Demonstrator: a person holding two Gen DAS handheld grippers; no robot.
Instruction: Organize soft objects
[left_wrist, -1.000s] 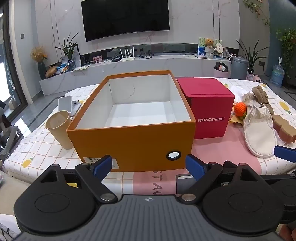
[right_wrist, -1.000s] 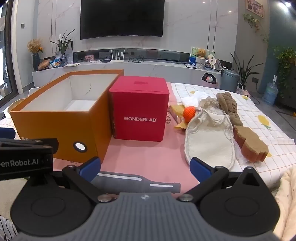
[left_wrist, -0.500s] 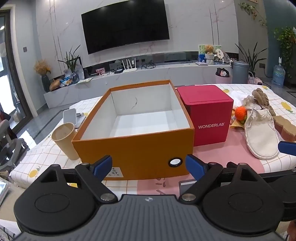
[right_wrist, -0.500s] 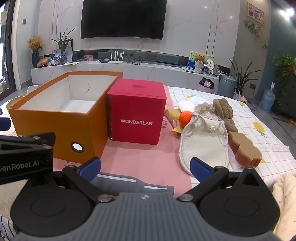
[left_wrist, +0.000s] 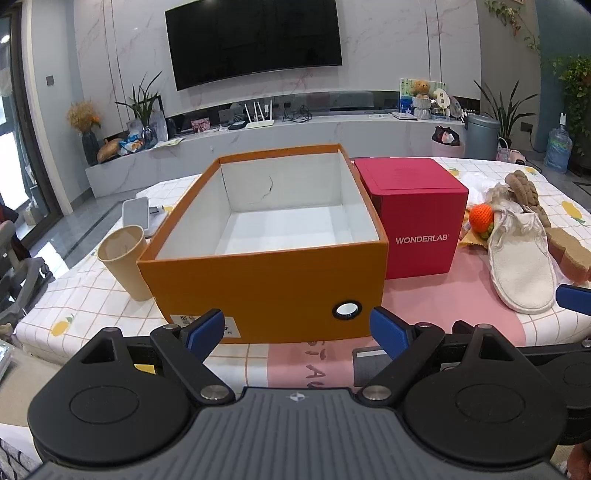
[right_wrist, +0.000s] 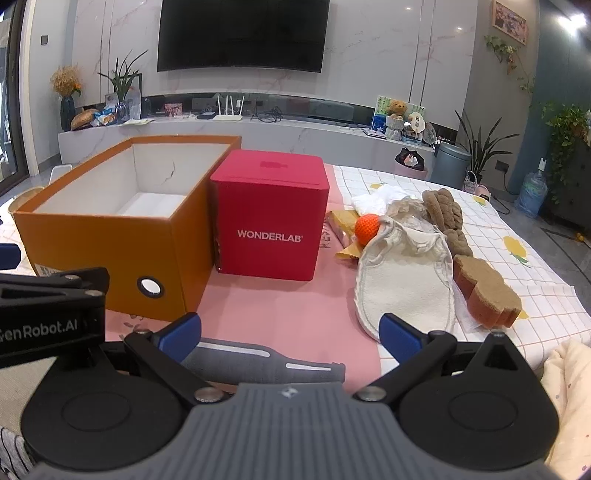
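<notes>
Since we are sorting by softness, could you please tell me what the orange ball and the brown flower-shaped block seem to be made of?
Orange ball: probably crocheted yarn, matte, its surface showing a fine knitted texture. Brown flower-shaped block: likely sponge, with a coarse porous top and smoother orange-brown sides.

A home living room is shown. A large wall-mounted television (left_wrist: 255, 40) is seen at 12 o'clock on a marble-look wall, above a long low media console (left_wrist: 295, 136) on which a router, framed photos and a teddy bear (left_wrist: 420, 88) are kept. Potted plants (right_wrist: 480, 144) are placed at 2 o'clock, and a table with a lemon-print cloth (right_wrist: 517, 251) is set in the foreground.
</notes>
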